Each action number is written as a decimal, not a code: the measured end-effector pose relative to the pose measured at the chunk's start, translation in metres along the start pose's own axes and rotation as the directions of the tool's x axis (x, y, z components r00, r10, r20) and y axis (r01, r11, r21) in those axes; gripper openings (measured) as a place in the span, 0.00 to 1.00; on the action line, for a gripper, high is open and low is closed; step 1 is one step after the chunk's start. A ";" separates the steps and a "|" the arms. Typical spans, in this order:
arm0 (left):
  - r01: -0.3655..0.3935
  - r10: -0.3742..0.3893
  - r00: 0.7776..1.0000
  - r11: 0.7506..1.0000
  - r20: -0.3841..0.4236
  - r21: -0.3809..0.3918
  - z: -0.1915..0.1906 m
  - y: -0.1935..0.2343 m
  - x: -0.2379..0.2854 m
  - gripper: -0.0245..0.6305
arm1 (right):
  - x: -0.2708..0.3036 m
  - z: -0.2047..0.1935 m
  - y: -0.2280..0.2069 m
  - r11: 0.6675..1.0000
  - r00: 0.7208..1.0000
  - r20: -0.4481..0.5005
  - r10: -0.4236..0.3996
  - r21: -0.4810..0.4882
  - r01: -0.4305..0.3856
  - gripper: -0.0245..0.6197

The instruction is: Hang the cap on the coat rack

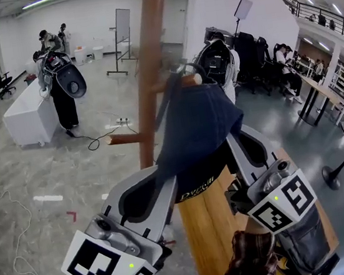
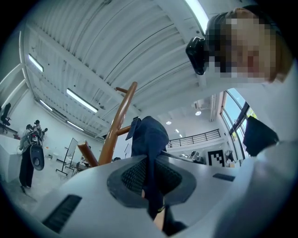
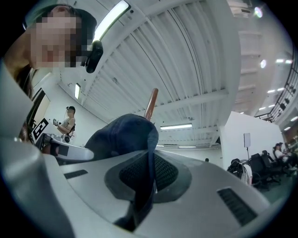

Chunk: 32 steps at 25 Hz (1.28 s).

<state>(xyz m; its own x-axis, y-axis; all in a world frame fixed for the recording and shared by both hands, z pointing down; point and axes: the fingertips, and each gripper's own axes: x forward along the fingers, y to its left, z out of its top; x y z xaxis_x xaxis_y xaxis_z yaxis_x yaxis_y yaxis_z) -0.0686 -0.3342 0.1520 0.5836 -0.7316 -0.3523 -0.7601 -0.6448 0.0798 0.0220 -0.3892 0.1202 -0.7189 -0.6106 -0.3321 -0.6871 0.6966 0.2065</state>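
Note:
A dark navy cap is held up against the brown wooden coat rack pole, close to a short peg. My left gripper is shut on the cap's lower left edge, and its own view shows the cloth pinched between the jaw pads, with the rack pole behind. My right gripper is shut on the cap's right side; in its view the cap bulges above the jaws and the pole tip sticks up behind.
A wooden bench or table top lies below the grippers. A person stands by a white counter at the far left. Cables run over the floor. Desks and chairs fill the right side.

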 end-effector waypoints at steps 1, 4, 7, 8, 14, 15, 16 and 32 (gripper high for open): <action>-0.008 0.007 1.000 1.000 -0.007 -0.014 -0.006 0.003 0.000 0.08 | 0.001 -0.006 -0.001 1.000 1.000 -0.014 0.003 0.004 -0.003 0.07; -0.026 0.025 0.999 0.998 -0.030 -0.049 -0.017 0.008 0.004 0.08 | -0.001 -0.019 -0.006 1.000 0.999 -0.048 0.009 0.021 -0.008 0.07; -0.049 0.046 0.998 0.997 -0.046 -0.065 -0.025 0.012 0.008 0.08 | -0.002 -0.029 -0.010 0.999 0.997 -0.071 0.017 0.045 -0.014 0.07; -0.057 0.054 0.997 0.996 -0.049 -0.069 -0.027 0.013 0.009 0.08 | -0.003 -0.032 -0.011 0.998 0.997 -0.076 0.021 0.054 -0.017 0.07; -0.128 0.126 0.991 0.991 -0.050 -0.035 -0.035 0.022 0.008 0.08 | 0.001 -0.043 -0.010 0.997 0.994 -0.097 0.045 0.072 -0.038 0.07; -0.135 0.134 0.990 0.990 -0.048 -0.036 -0.036 0.025 0.006 0.08 | 0.003 -0.046 -0.008 0.996 0.994 -0.097 0.047 0.075 -0.040 0.07; -0.139 0.137 0.990 0.989 -0.044 -0.040 -0.038 0.028 0.005 0.08 | 0.005 -0.049 -0.007 0.996 0.994 -0.095 0.049 0.081 -0.041 0.07; -0.126 0.127 0.992 0.992 0.015 -0.029 -0.027 0.028 -0.001 0.11 | -0.010 -0.047 -0.011 0.989 1.000 -0.021 0.001 0.147 0.002 0.14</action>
<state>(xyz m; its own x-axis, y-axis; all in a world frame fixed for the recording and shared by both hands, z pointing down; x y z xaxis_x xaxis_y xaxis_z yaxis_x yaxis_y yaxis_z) -0.0830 -0.3570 0.1799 0.4783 -0.8041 -0.3530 -0.8192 -0.5534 0.1507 0.0316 -0.4085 0.1650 -0.7219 -0.6174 -0.3126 -0.6653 0.7435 0.0680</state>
